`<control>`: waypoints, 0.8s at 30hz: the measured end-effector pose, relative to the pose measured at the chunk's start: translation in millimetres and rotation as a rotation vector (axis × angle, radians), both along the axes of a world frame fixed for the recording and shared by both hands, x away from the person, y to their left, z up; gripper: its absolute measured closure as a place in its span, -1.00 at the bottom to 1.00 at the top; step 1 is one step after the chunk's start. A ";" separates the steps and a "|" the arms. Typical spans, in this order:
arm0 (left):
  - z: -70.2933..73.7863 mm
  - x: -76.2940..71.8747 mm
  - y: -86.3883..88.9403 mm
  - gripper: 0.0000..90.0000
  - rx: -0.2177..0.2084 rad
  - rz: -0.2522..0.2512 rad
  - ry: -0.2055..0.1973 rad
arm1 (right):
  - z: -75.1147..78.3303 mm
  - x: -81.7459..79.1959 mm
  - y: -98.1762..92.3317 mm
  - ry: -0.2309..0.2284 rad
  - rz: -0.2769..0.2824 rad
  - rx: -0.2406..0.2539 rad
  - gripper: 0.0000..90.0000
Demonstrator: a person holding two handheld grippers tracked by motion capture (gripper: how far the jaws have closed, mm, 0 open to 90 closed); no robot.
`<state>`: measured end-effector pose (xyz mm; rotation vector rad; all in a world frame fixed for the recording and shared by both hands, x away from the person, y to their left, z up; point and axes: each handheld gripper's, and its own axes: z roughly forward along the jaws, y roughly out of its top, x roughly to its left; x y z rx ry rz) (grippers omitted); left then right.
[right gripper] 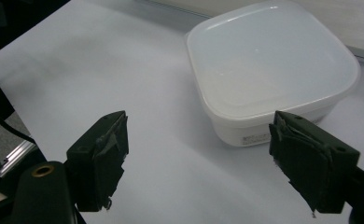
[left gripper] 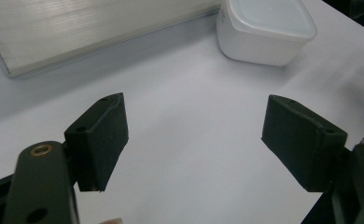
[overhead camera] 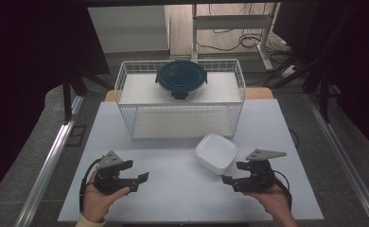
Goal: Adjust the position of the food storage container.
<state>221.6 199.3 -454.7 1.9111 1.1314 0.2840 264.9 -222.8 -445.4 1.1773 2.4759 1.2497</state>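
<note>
Left gripper (overhead camera: pixel 136 176): held over the table's (overhead camera: pixel 173 198) near-left part, jaws spread wide, nothing between them.
Right gripper (overhead camera: pixel 233 172): held near the near-right edge, jaws parted and empty.
White container (overhead camera: pixel 216 152): lidded, set right of centre, just beside the right gripper.
Wire basket (overhead camera: pixel 140 120): placed at the far edge.
Dark-lidded round container (overhead camera: pixel 181 79): seen at the basket's top.

The white table (overhead camera: pixel 182 189) is lying bare between the 2 hands, so there is lots of room there. The white box (overhead camera: pixel 215 152) is sitting just in front of the right gripper (overhead camera: pixel 233 173), blocking it. Farther back, the wire basket (overhead camera: pixel 180 101) is standing across the way.
</note>
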 end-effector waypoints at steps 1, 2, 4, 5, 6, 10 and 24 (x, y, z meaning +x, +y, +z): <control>-0.2 0.2 0.5 -0.51 -0.002 0.002 0.001 | -0.7 0.5 0.2 0.000 -0.001 -0.002 -0.57; -0.9 0.8 0.8 -0.51 -0.001 0.003 0.005 | -1.5 1.0 0.5 0.002 0.000 -0.002 -0.56; -2.9 1.8 1.2 -0.52 0.002 0.005 0.016 | -3.1 1.8 1.0 0.002 0.001 -0.005 -0.55; -3.9 2.3 1.3 -0.52 0.002 0.009 0.020 | -3.9 2.3 1.0 -0.002 0.001 -0.008 -0.54; -4.8 2.8 1.5 -0.52 0.002 0.009 0.024 | -4.4 2.6 1.0 0.000 -0.003 -0.008 -0.54; -5.7 3.5 2.0 -0.52 0.002 -0.004 0.025 | -6.1 4.8 -0.2 0.004 -0.009 -0.002 -0.46; -7.2 3.0 3.9 -0.51 -0.002 0.007 0.031 | 13.7 25.8 -1.9 -0.034 -0.068 -0.067 0.18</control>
